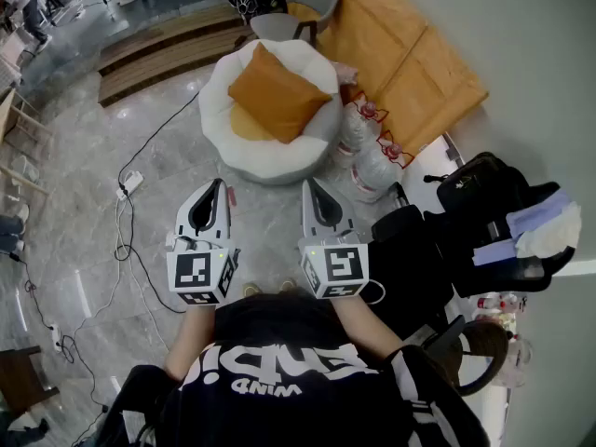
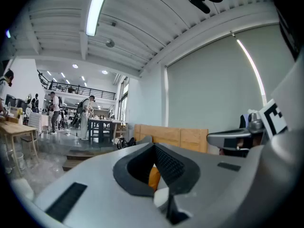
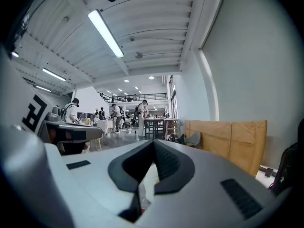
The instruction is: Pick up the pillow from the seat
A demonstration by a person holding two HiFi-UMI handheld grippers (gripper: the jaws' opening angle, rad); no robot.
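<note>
**Pillow on the seat, both grippers clenched empty**

We hold the left gripper and right gripper level, their smooth grey shells and ribbed black pads clenched on nothing. The square orange fabric pillow lies on the round, puffy white seat, ahead of both tips. In the left gripper view only an orange sliver shows past the jaws.

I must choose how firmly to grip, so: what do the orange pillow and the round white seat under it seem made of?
Orange pillow: likely woven fabric, matte, softly stuffed; its faces bulge without shine. Round white seat: probably soft matte cloth over filling; rounded, puffy rim.
</note>
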